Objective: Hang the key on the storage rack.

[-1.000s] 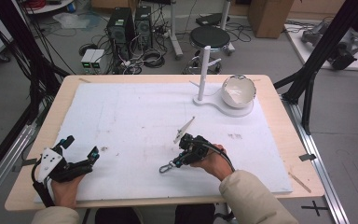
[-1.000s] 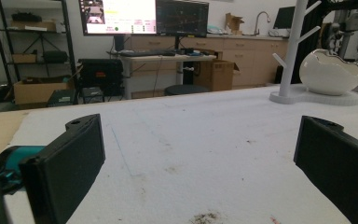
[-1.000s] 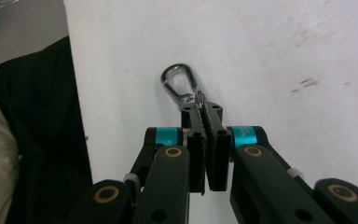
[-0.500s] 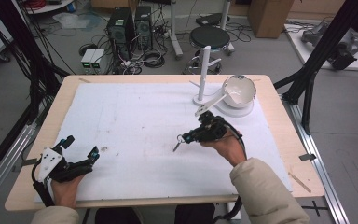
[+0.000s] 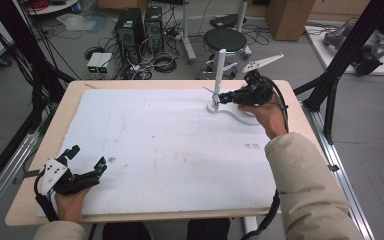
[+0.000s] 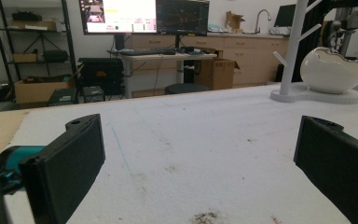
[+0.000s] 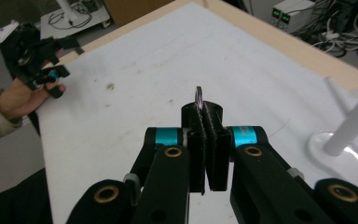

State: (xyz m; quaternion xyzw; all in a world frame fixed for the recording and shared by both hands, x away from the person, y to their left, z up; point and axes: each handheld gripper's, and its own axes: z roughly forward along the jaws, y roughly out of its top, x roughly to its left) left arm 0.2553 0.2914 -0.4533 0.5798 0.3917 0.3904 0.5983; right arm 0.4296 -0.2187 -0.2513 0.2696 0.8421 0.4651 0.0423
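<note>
A white-covered table (image 5: 155, 150) filled the lab. The right gripper (image 5: 223, 97), clamped on a thin metal ring (image 7: 198, 97), neared the pegged stand (image 5: 220, 67); steady alignment seemed needed. The left gripper (image 5: 85, 162) rested wide open, empty.

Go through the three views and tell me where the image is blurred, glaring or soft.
High view: even light, slightly soft overall, the right tongs small by the white stand. Left gripper view: the near black tongs are soft-edged, the monitors glow bright. Right gripper view: the tongs are fairly sharp, shut on a thin metal ring; glare on the stand's base.
</note>
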